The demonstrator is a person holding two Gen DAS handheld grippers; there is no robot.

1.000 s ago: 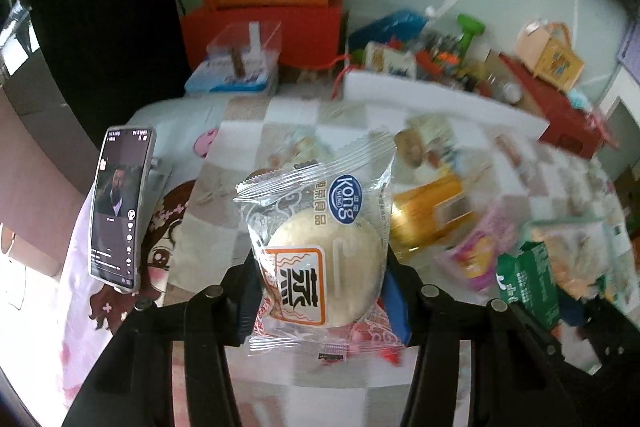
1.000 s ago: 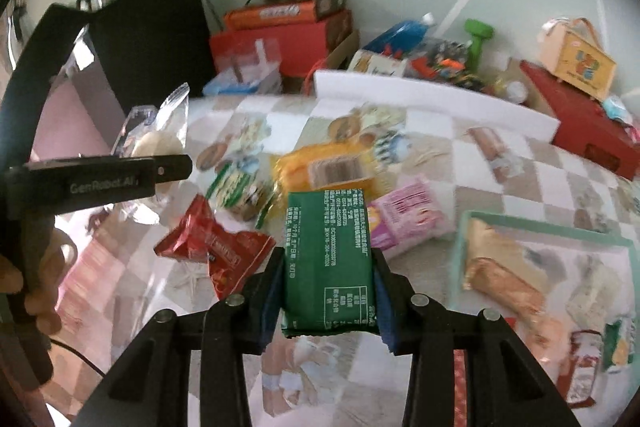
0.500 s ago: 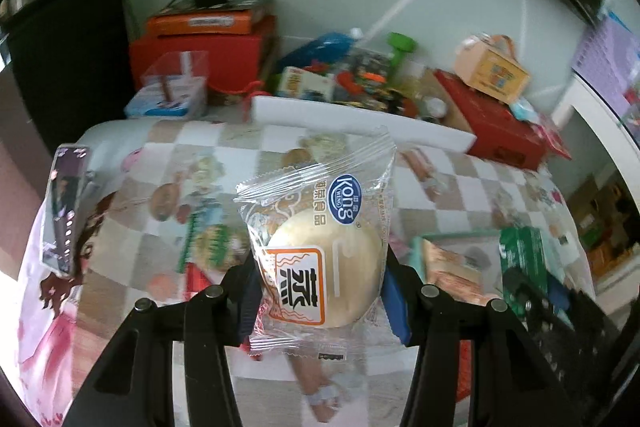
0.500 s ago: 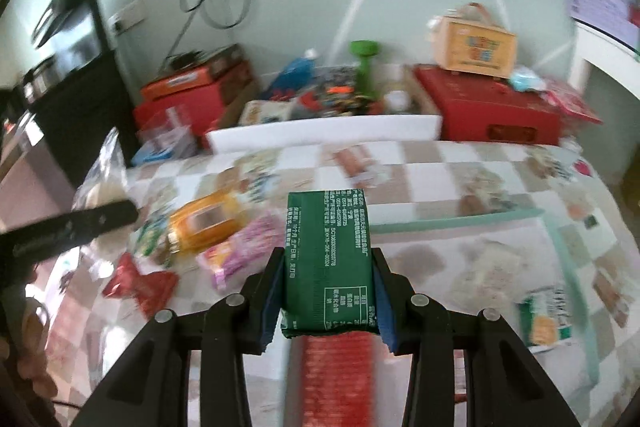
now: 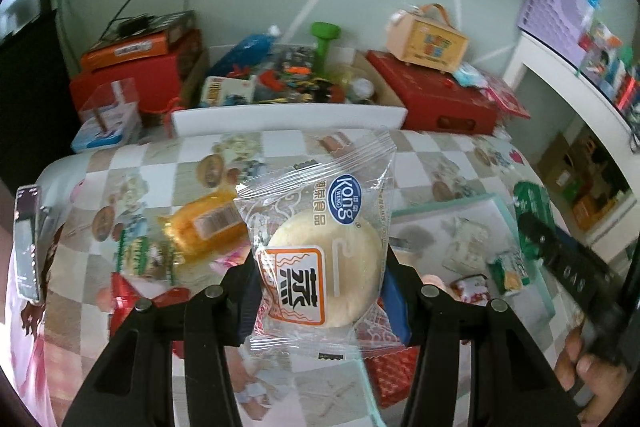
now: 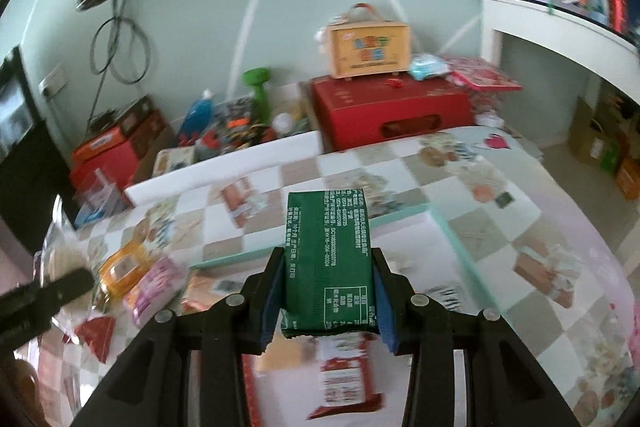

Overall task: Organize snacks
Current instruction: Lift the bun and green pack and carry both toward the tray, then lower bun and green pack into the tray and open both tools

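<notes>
My left gripper (image 5: 318, 301) is shut on a clear-wrapped round bun (image 5: 324, 267), held upright above the checked tablecloth. My right gripper (image 6: 326, 301) is shut on a green snack packet (image 6: 330, 263), held over a mint-rimmed tray (image 6: 452, 231). The same tray (image 5: 444, 205) lies to the right in the left wrist view, with small packets (image 5: 508, 267) and a red packet (image 5: 390, 375) in it. At that view's right edge the green packet (image 5: 532, 211) shows in the other gripper, with a hand (image 5: 588, 379) below. Loose snacks lie on the left: an orange packet (image 5: 204, 227) and a red wrapper (image 5: 128, 291).
A phone (image 5: 28, 239) stands at the table's left edge. Behind the table are red boxes (image 6: 392, 111), a green dumbbell (image 6: 258, 89), a small cardboard house box (image 6: 368, 45) and toys. A white shelf (image 6: 560, 39) stands on the right.
Both grippers have swung to the right, from over the loose snacks toward the tray, each keeping its packet. The phone has slid to the left edge of the left wrist view.
</notes>
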